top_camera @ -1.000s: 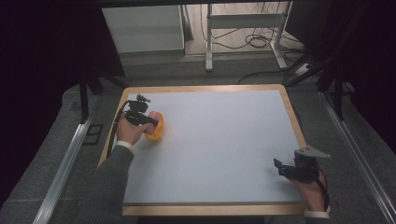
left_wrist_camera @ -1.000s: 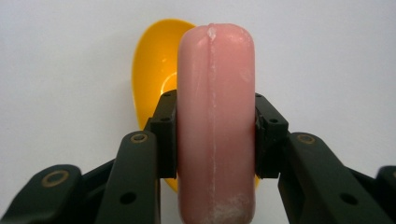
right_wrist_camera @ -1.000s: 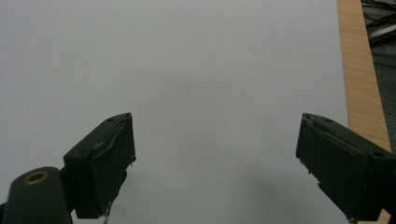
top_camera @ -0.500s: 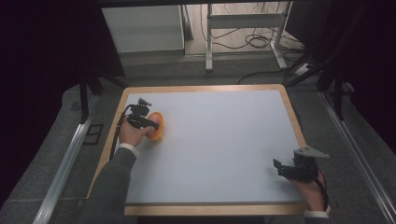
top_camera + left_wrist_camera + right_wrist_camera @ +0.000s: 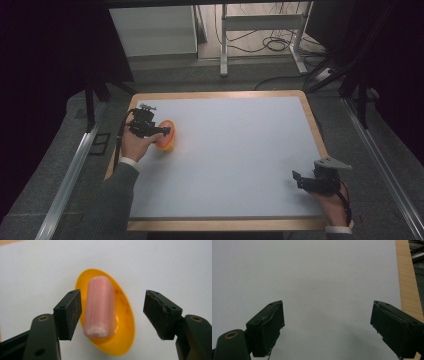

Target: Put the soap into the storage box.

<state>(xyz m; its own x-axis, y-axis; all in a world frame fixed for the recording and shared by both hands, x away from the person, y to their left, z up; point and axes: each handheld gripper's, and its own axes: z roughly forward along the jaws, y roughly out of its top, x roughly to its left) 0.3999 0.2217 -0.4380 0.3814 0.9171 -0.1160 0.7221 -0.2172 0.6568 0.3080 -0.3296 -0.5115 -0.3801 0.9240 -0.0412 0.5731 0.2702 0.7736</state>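
Our left gripper (image 5: 112,315) has just been opening, its jaws now standing wide and clear of the pink sausage-shaped piece (image 5: 99,306) lying in the orange dish (image 5: 123,322) near the table's (image 5: 240,150) left edge, while our right gripper (image 5: 327,330) hangs open.

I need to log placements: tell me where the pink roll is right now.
The pink roll lies in the orange dish at the left side of the table, between the left gripper's open jaws, untouched by them.
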